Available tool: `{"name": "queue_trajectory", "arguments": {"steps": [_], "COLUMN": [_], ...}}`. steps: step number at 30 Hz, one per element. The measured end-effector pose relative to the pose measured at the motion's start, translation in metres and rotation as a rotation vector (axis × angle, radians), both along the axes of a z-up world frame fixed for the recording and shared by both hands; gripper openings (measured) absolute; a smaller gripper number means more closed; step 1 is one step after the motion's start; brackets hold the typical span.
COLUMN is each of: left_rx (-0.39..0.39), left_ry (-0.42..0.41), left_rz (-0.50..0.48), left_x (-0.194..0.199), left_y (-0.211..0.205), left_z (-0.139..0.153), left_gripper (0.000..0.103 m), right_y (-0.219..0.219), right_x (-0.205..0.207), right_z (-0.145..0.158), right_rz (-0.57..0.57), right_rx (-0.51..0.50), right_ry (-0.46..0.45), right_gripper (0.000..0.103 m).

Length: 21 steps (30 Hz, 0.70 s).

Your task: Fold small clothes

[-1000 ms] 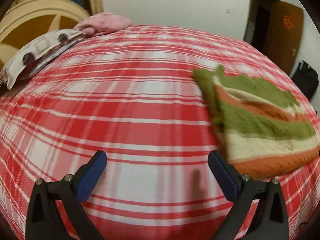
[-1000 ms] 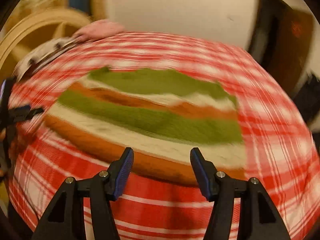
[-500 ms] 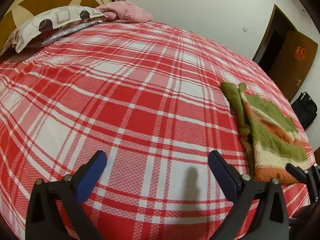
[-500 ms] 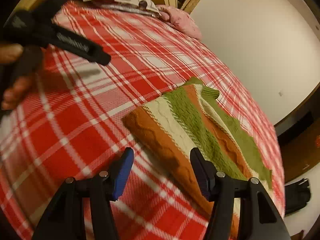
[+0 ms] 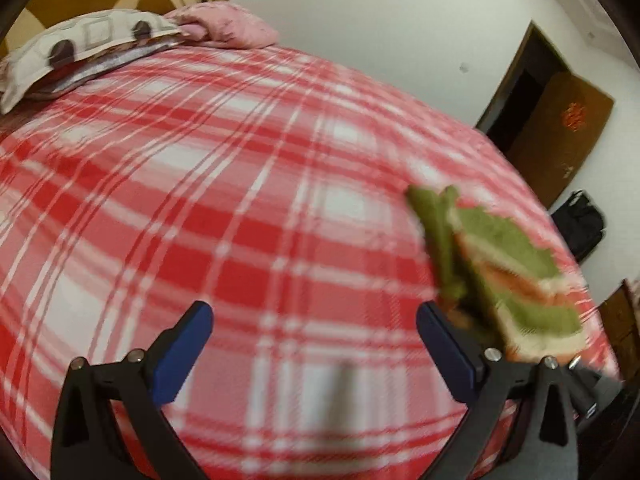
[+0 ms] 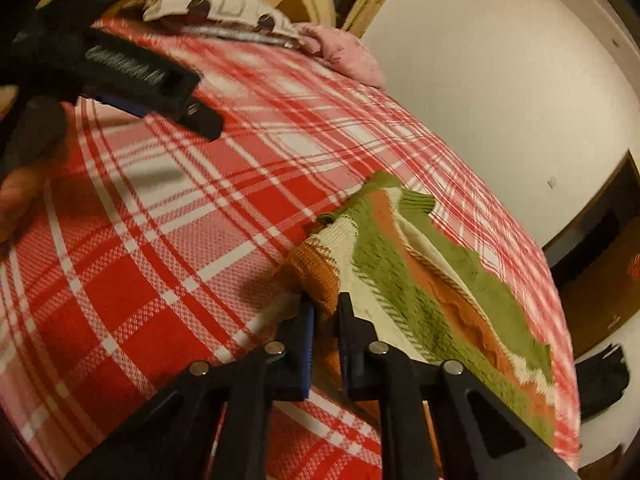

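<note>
On the bed (image 6: 120,288), right gripper (image 6: 324,312) pinches the sweater (image 6: 420,280) at its near orange corner; soft, floppy knit. Left gripper (image 5: 312,344) jaws spread, empty.

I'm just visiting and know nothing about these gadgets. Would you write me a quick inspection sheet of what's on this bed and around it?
Surface: bed under a red and white plaid cover.
Job's things: striped knit sweater, green, orange and cream, lying near the bed's edge.
Clutter: patterned pillow and pink cloth at the headboard.
Grippers: right gripper shut on the sweater's orange hem corner; left gripper open, empty, above bare cover.
Cables: nothing seen.
Surroundings: white wall, brown door, black bag on the floor.
</note>
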State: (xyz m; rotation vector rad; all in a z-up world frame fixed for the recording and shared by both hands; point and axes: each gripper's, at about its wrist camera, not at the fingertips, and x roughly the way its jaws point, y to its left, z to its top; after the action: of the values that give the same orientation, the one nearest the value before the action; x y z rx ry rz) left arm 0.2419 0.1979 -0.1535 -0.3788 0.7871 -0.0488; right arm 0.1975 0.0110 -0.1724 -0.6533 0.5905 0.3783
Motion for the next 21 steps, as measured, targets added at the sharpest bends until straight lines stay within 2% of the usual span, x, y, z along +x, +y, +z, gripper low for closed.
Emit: {"name": "queue_trajectory", "arguments": {"steps": [3,5,8,11,15,18,20,21], "left_rx": [-0.044,-0.02,-0.05,-0.11,-0.091,-0.052,-0.023,-0.019], "left_ry": [-0.033,-0.033,0.007,0.07,0.122,0.12,0.105,0.102], "left_rz": [-0.084,-0.12,-0.206,-0.227,-0.253,-0.261,-0.268,-0.274], "left_x": [0.032,0.051,0.084,0.114,0.136,0.14,0.141,0.142], "left_y": [-0.02,-0.038,-0.066,-0.085,-0.101,-0.107,-0.11,-0.11], "left_z": [0.017,0.022,0.017,0.002,-0.014,-0.019,-0.018,-0.017], "left_gripper": [0.103,0.103,0.103,0.102,0.101,0.098,0.092,0.084], "right_y": [-0.003,-0.006,-0.012,-0.013,-0.014,-0.015,-0.015,-0.015], "right_x": [0.002,0.004,0.006,0.011,0.014,0.015,0.018,0.018], "right_z": [0.004,0.006,0.006,0.003,-0.001,-0.004,-0.007,-0.008], "right_rz": [-0.011,-0.019,-0.03,-0.031,-0.027,-0.02,-0.018,-0.016], "right_rx": [0.042,0.071,0.101,0.113,0.129,0.136,0.139,0.141], "right_ry": [0.001,0.014,0.033,0.05,0.08,0.092,0.099,0.101], "right_gripper": [0.007,0.007,0.007,0.007,0.007,0.007,0.007,0.007]}}
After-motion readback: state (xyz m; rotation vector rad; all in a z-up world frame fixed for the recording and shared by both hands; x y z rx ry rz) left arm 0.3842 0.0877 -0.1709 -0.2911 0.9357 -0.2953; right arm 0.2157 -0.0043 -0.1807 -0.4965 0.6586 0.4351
